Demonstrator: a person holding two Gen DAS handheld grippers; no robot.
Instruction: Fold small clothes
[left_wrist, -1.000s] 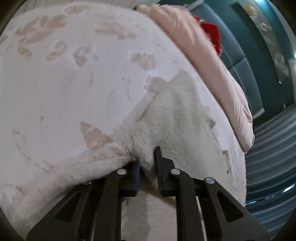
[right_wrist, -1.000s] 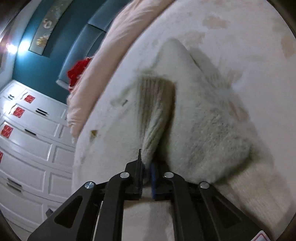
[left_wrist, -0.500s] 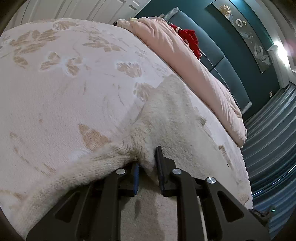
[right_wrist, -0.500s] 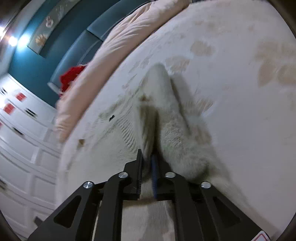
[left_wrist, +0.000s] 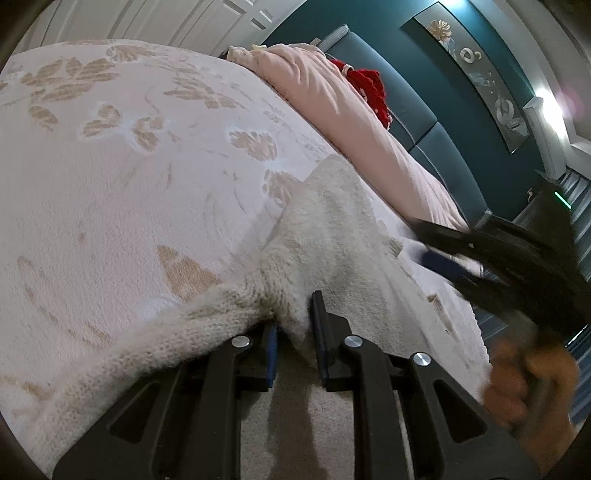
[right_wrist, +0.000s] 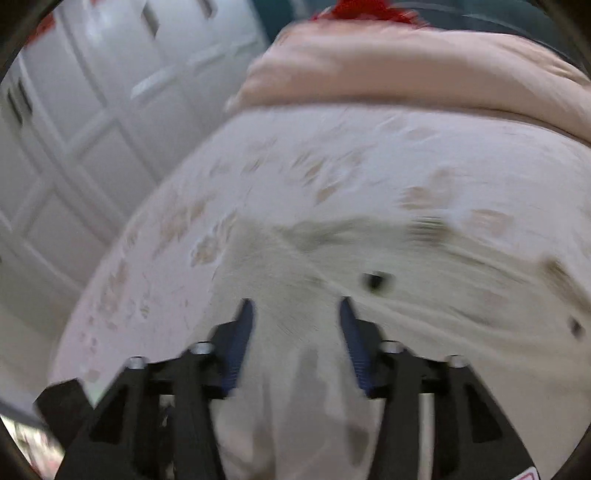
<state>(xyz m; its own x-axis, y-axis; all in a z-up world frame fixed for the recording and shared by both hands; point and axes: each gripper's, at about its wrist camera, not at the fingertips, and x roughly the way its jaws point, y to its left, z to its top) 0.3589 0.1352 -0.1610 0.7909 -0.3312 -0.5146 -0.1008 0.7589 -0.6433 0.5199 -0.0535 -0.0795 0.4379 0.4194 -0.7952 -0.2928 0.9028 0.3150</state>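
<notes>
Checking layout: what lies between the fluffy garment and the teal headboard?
A pink duvet lies between the garment and headboard, in the left wrist view.

Location: a home bedroom. A bed (left_wrist: 129, 192) with a leaf-patterned cream cover fills the view, a pink duvet (left_wrist: 351, 122) bunched along a padded teal headboard (left_wrist: 417, 122). White panelled doors (right_wrist: 74, 122), probably wardrobes, stand beyond; framed art (left_wrist: 476, 74) hangs above.

Teal wall (left_wrist: 436, 74) with framed art (left_wrist: 476, 74), white panelled wardrobe doors (right_wrist: 74, 122), bright lamp (left_wrist: 546, 92).
</notes>
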